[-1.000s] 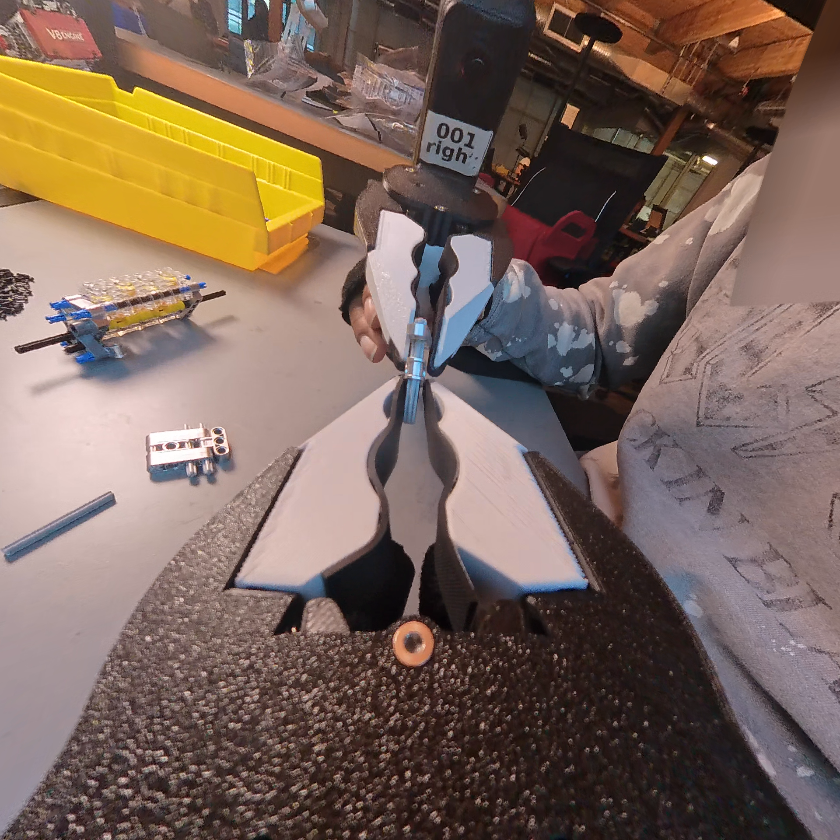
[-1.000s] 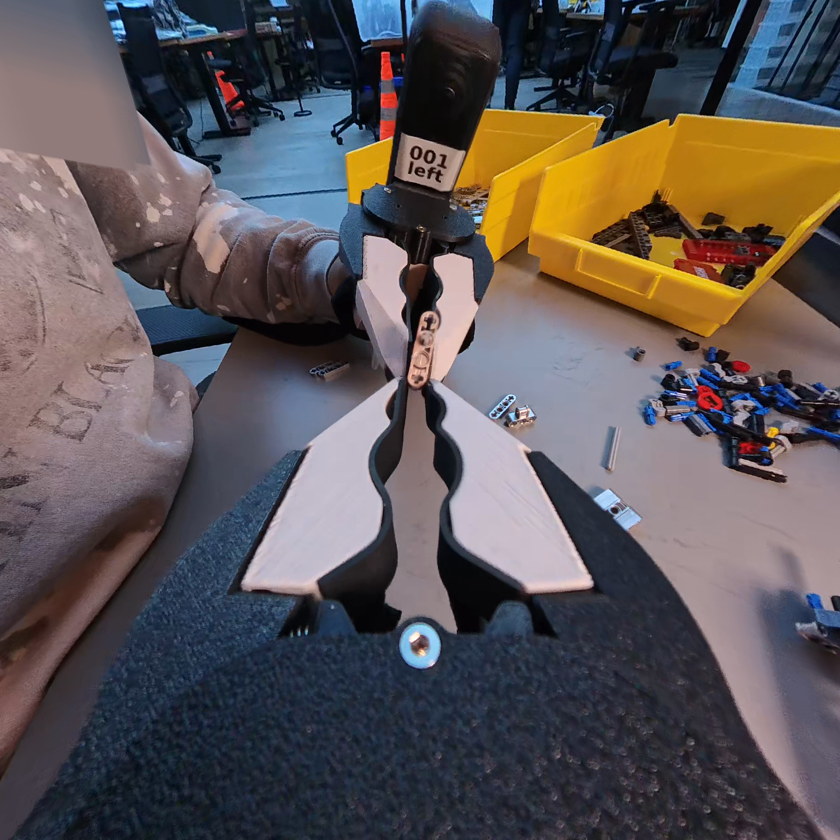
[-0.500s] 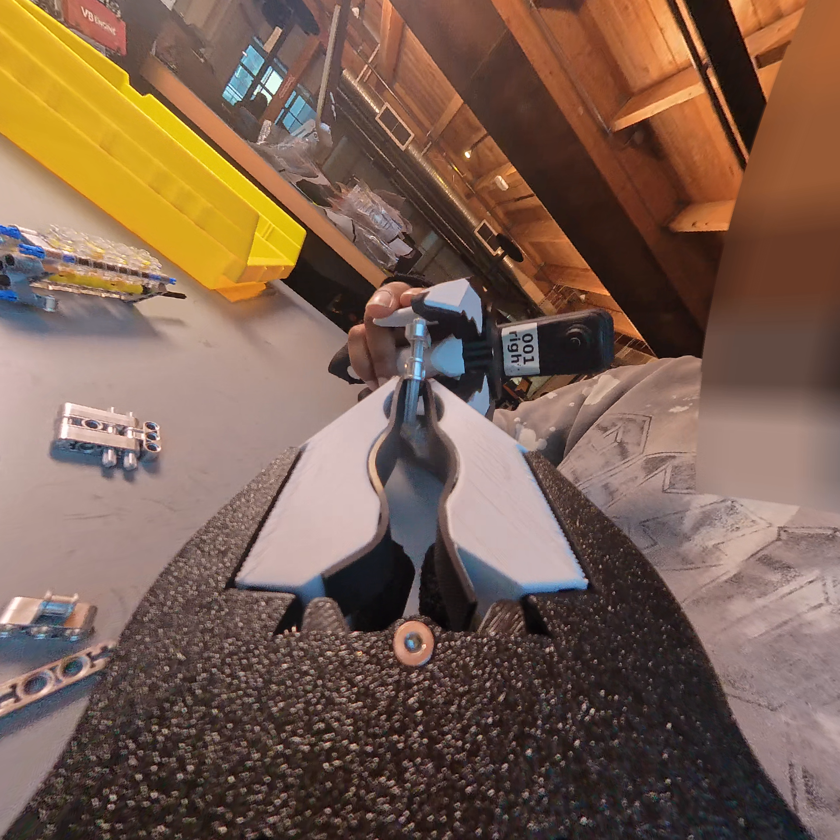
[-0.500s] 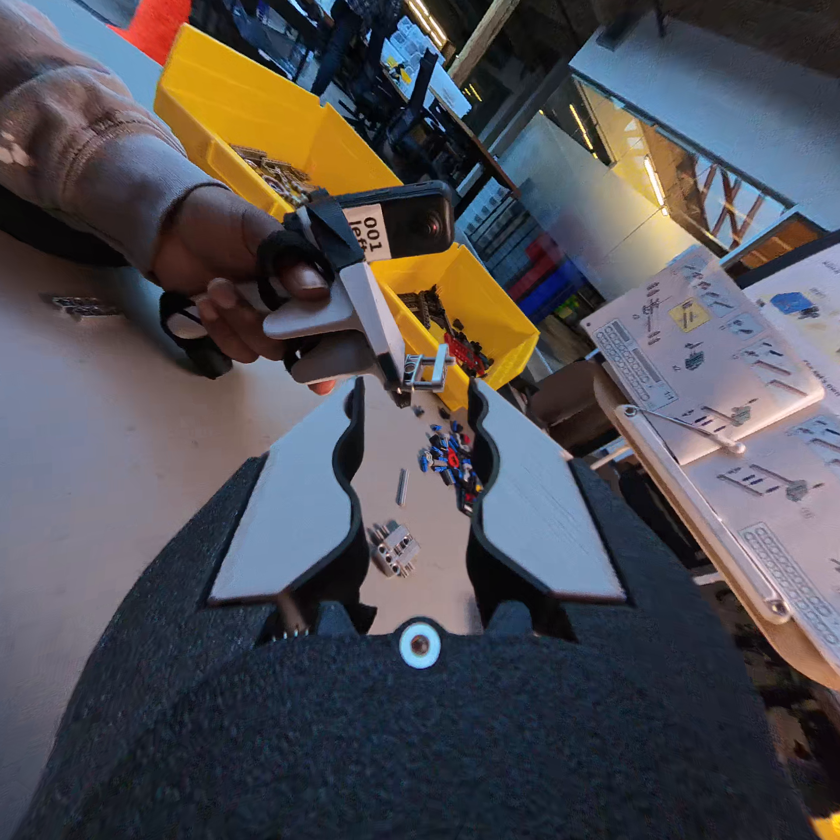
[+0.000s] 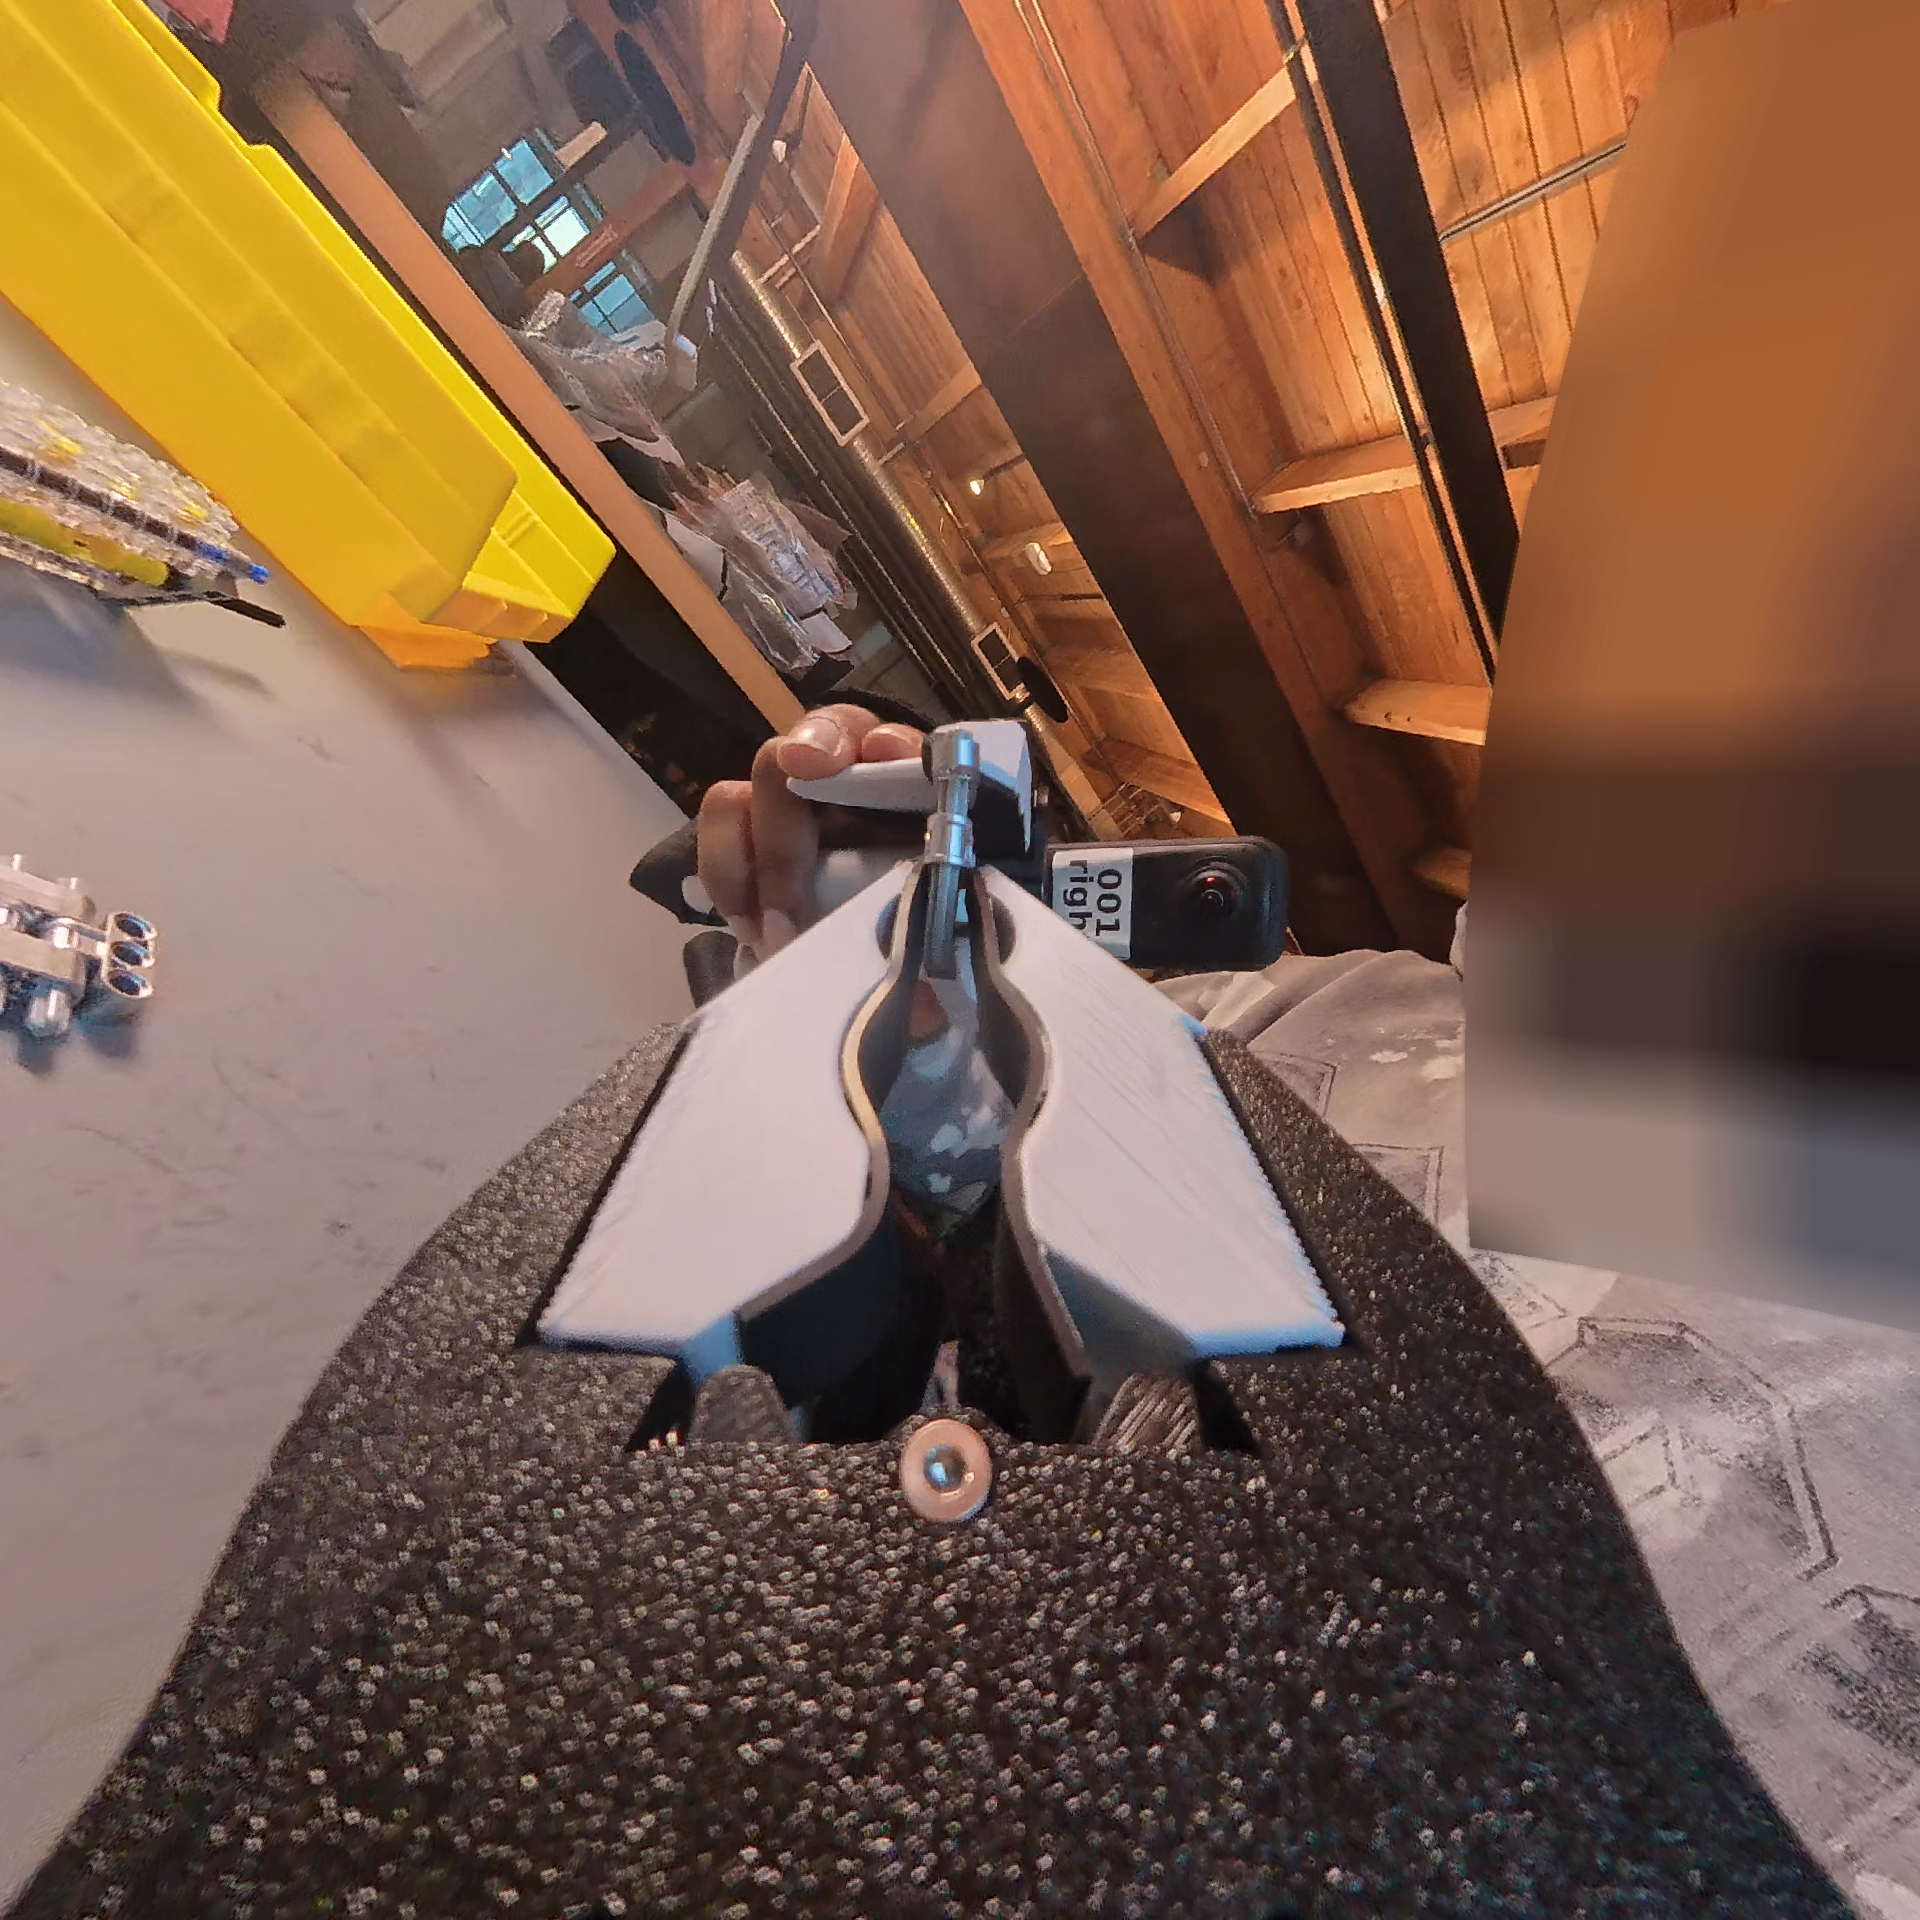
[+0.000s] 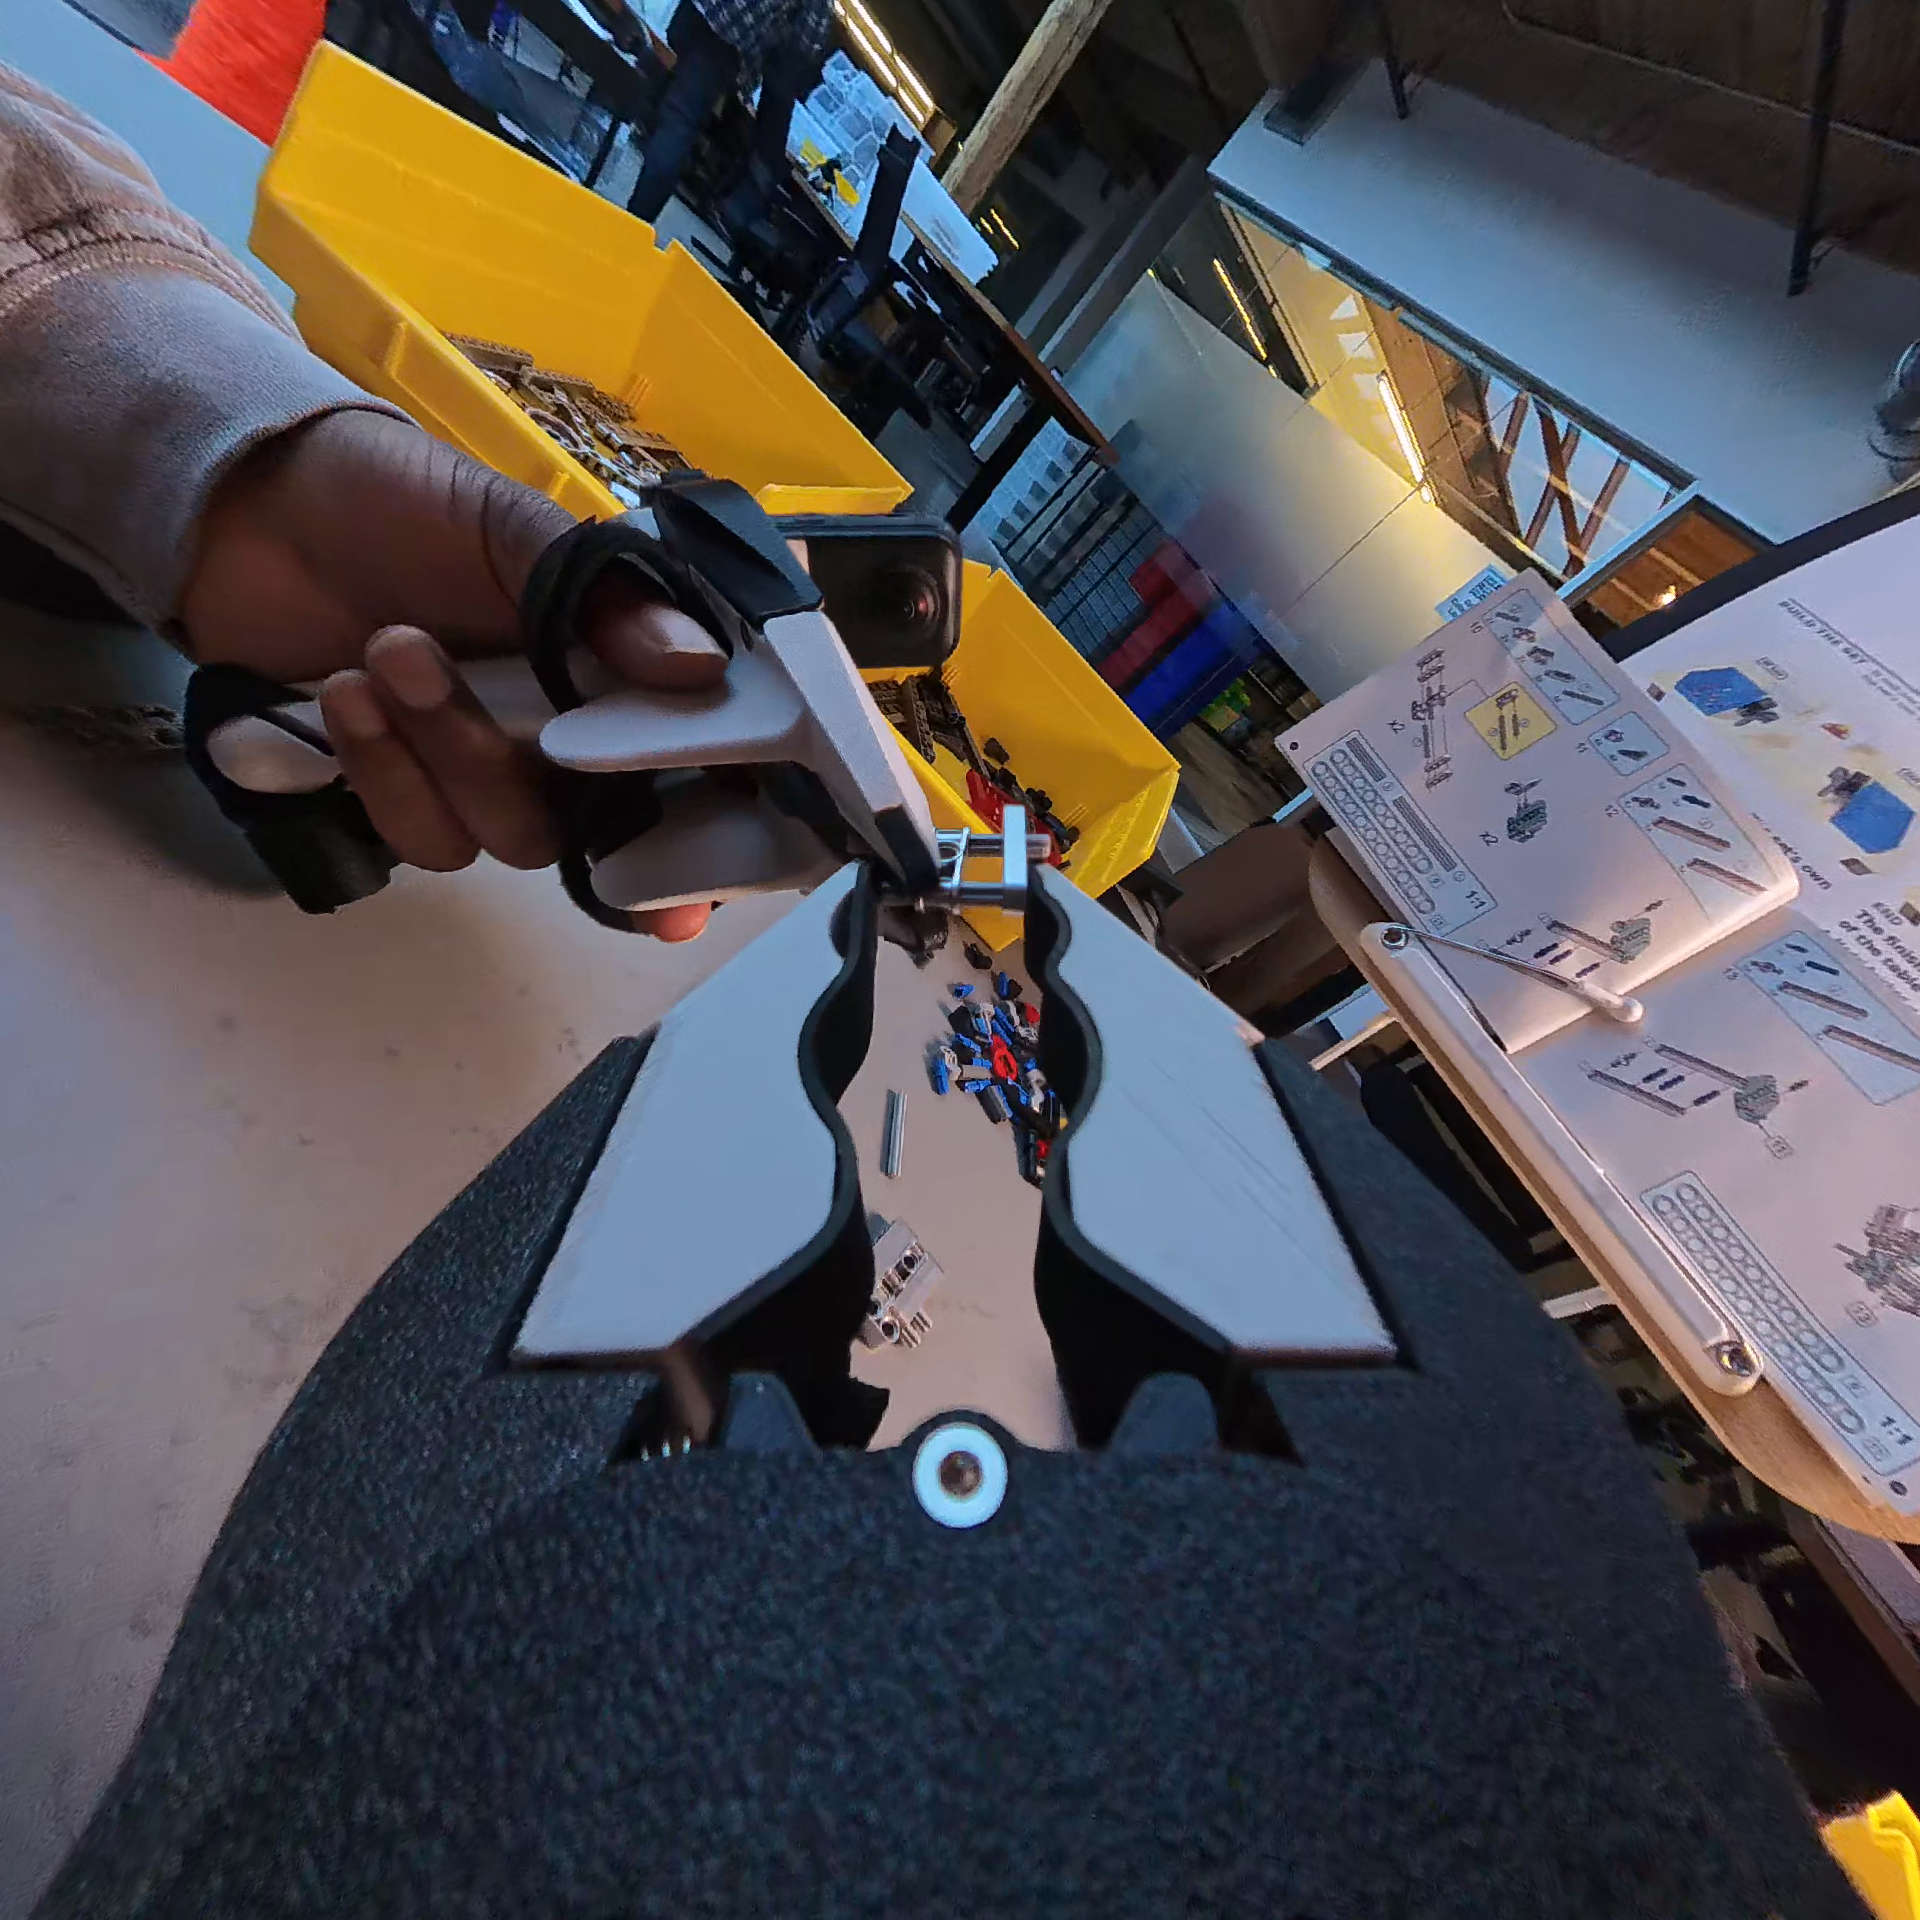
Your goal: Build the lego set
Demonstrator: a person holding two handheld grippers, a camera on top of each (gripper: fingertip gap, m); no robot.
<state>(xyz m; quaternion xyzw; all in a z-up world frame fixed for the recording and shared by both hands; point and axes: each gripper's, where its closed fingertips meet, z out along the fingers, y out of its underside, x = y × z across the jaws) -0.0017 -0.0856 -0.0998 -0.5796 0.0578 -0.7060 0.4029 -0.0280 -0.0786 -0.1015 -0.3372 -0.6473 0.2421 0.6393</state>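
Left tongs (image 5: pixel 940 914) pinching small grey pin-and-beam assembly (image 5: pixel 948 831), held aloft above tabletop (image 5: pixel 312 935). Right tongs (image 6: pixel 951 883) spread, straddling assembly, not gripping. Risk: thin tip-only pinch; sideways nudge from right tongs could twist assembly loose, drop among loose parts (image 6: pixel 992 1060).

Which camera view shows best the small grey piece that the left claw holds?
The right wrist view: the small grey piece appears side-on, jutting from the left claw between the open right claw tips. The left wrist view shows it end-on, a narrow strip.
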